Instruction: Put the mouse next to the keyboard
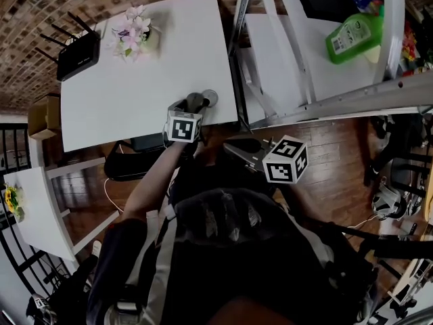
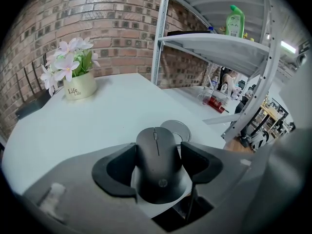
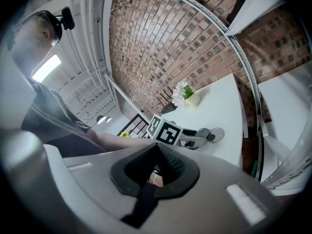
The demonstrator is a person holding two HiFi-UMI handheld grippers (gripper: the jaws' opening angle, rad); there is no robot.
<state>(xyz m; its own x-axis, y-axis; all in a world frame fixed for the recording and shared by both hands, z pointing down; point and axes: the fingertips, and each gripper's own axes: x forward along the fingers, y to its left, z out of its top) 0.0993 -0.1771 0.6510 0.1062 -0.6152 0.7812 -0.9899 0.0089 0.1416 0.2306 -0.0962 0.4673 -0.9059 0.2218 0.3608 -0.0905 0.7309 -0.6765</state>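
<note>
The left tongs (image 2: 158,154) are squeezing the black mouse (image 2: 157,172) from both sides, so the mouse is sitting right between them, at the near edge of the white tabletop (image 2: 112,116). I cannot tell if it is lifted or resting on the top. The mouse's long way is running straight out from the tongs, with its wheel end pointing away and its logo end close in. Just past its nose a round grey cap (image 2: 174,129) is lying in the tabletop. The right tongs (image 3: 157,147) are closed tip to tip with nothing in them. They are hanging off to the right of the left tongs, over the wooden floor (image 1: 338,147), so the left hand is the one doing the job. No keyboard is showing anywhere, so I think the mouse's new spot is waiting out of sight. Far ahead and to the left of the left tongs a pot of pink flowers (image 2: 80,86) is standing, and a black router (image 1: 78,56) is sitting beyond it. To the right, white shelves (image 2: 214,45) are holding a green bottle (image 2: 235,21). A brick wall (image 2: 112,28) is standing behind it all.
</note>
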